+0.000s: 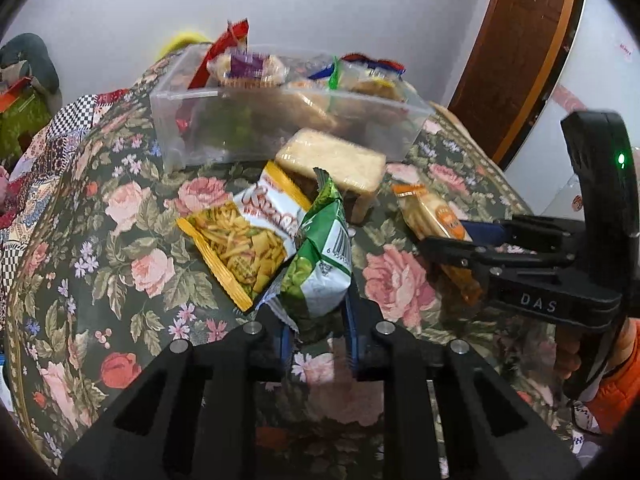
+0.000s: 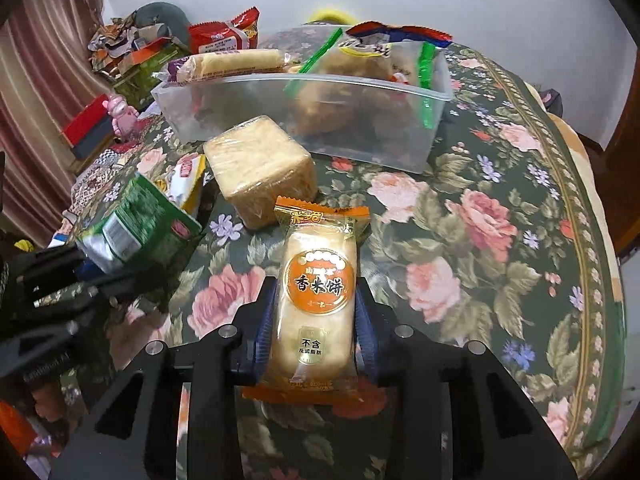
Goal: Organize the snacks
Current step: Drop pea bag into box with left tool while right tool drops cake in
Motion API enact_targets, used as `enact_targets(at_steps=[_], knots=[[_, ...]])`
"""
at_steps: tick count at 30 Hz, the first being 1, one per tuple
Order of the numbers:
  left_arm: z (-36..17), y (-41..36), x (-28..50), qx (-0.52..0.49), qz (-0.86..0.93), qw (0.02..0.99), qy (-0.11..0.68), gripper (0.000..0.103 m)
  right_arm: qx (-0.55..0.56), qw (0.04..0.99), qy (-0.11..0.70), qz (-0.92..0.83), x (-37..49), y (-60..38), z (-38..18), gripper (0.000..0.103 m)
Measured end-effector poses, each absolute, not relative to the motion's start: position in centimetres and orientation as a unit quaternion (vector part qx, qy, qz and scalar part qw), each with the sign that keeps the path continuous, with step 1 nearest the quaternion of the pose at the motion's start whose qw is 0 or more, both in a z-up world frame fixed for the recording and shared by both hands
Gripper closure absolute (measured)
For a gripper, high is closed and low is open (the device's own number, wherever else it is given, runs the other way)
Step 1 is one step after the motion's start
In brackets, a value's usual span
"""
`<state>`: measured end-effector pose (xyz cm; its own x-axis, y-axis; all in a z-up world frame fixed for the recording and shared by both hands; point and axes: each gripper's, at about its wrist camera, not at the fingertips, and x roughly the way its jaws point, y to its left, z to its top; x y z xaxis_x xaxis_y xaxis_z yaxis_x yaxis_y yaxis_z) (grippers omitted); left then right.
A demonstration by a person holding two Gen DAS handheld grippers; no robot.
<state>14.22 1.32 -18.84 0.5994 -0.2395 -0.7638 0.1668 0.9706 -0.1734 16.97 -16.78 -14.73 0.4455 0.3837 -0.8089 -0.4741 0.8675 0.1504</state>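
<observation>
My left gripper (image 1: 316, 312) is shut on the lower end of a green snack bag (image 1: 320, 256), which stands up between its blue pads over the floral tablecloth. The same green bag (image 2: 136, 228) shows at the left of the right wrist view. My right gripper (image 2: 317, 294) is shut on an orange rice-cracker pack (image 2: 318, 280), gripped by its long sides. That orange pack (image 1: 432, 212) and the right gripper (image 1: 460, 244) also appear at the right of the left wrist view. A clear plastic bin (image 2: 436, 128) holding several snacks stands behind them.
A yellow snack bag (image 1: 248, 236) lies beside the green one. A wrapped block of pale crackers (image 2: 260, 168) sits in front of the bin. Boxes and a pink toy (image 2: 120, 118) crowd the far left. The round table's edge (image 2: 600, 240) curves along the right.
</observation>
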Motion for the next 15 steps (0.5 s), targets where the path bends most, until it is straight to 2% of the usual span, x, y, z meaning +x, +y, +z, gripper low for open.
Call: enact_targets(at_steps=[15], knots=[[-11.3,3.4,16.0,-0.044,-0.097,0.925,0.364,0.082,-0.042,0.886,0.372,0.272,18.4,-16.2,-7.3,0.07]])
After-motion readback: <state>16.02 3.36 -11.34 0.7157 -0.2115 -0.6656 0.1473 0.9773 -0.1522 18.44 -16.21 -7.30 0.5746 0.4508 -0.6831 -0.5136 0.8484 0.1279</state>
